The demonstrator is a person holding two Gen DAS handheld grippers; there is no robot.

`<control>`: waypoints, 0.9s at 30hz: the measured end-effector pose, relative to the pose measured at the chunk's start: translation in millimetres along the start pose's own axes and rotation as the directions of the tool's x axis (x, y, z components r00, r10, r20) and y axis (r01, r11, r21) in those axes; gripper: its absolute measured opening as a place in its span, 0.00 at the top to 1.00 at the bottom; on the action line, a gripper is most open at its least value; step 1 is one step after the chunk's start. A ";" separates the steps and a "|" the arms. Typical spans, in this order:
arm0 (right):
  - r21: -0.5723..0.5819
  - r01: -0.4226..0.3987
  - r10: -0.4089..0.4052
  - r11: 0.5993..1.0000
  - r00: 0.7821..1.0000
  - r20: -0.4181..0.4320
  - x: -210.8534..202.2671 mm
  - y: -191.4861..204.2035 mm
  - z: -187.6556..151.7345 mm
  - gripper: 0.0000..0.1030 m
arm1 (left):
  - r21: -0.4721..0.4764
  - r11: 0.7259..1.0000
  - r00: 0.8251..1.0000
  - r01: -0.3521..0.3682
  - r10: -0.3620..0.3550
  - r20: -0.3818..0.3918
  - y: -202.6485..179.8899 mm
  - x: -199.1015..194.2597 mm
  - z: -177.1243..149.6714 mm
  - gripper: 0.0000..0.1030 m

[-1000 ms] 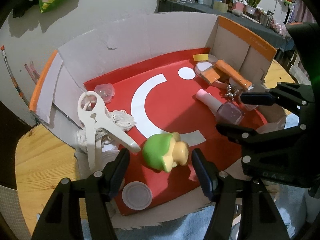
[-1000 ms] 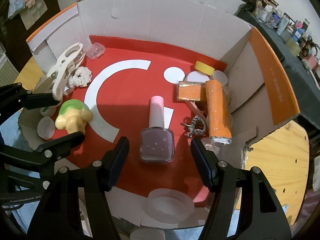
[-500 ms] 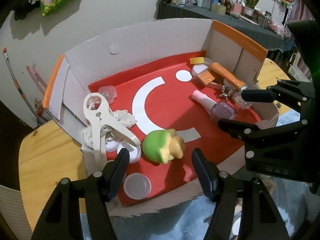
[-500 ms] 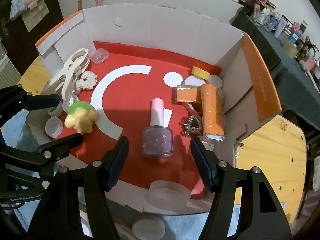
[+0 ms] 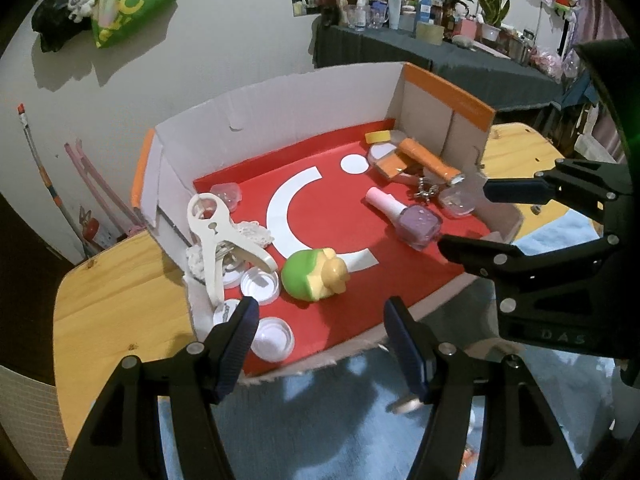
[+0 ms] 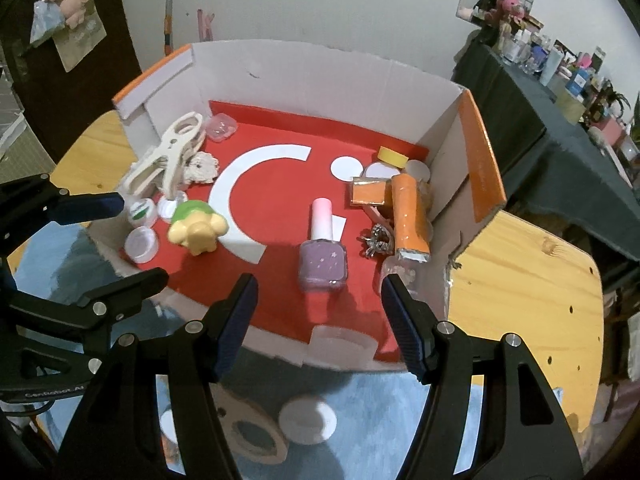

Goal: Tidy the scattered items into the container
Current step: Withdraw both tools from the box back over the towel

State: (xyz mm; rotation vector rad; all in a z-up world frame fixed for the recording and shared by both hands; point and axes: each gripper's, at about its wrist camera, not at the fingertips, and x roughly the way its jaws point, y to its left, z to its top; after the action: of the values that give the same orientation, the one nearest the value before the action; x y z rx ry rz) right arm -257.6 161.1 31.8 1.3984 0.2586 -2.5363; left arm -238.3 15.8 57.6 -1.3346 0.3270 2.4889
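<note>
Wooden table (image 6: 520, 280) with a blue cloth (image 5: 340, 420) in front, cardboard box (image 6: 320, 76) on it. Both grippers have pulled back from the box since a second ago: left gripper (image 5: 320, 336) and right gripper (image 6: 316, 312) spread wide, nothing between them. Green toy (image 5: 312, 276) and nail polish bottle (image 6: 322, 256) lie released inside; white lid (image 6: 308, 420) and a ring (image 6: 256, 436) on the cloth likely come next

The room light is moderate and comes from above, so the nail polish bottle (image 6: 322, 254) throws a dark shadow toward the camera on the red floor of the box (image 6: 320, 80). Both fisheye views bend straight edges strongly and turn black at the corners. The blue cloth (image 5: 320, 420) near the lens looks blurred, and a green glare tints the right edge of the left view.
</note>
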 end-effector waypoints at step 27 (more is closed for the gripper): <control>-0.014 -0.021 0.022 1.000 0.995 0.093 -58.2 25.0 -57.5 0.31 | -0.043 0.999 0.995 0.019 -0.015 0.095 -20.5 -45.7 -50.0 0.16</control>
State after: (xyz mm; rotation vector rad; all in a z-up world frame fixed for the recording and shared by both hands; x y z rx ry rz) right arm -174.0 159.2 49.7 1.2668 0.2417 -2.5690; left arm -168.4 11.1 67.5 -1.2254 0.2400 2.5488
